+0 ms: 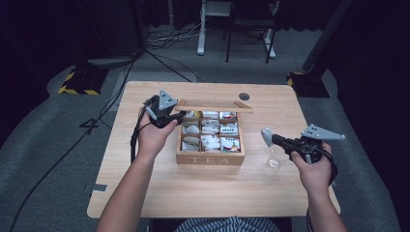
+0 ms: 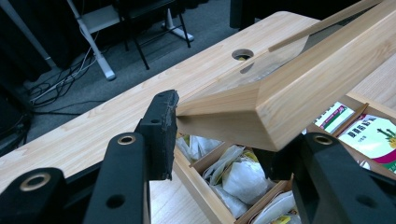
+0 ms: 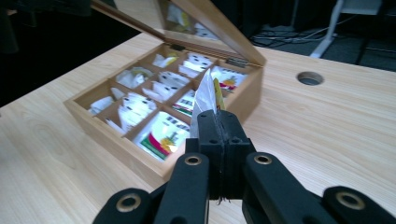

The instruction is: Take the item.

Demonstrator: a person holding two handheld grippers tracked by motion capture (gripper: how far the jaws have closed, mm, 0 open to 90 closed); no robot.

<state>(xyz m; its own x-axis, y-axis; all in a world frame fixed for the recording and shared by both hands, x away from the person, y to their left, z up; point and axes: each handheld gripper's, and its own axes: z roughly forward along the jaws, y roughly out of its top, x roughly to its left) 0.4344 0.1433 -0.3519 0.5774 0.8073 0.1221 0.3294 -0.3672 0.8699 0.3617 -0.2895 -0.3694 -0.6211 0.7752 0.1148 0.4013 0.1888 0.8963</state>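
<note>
Holding tea bag packet (image 3: 205, 95) pinched in right gripper (image 3: 218, 122), clear of tea box (image 1: 210, 158), to its right above table (image 1: 203, 186). Left gripper (image 2: 219, 135) clamps lid (image 2: 299, 88) corner, propping it open. Advice: keep lid steady, carry packet level, firm pinch, avoid box wall.

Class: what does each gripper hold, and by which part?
Left gripper clamps the tea box lid at its front corner; right gripper pinches a tea bag packet by its lower edge.
</note>
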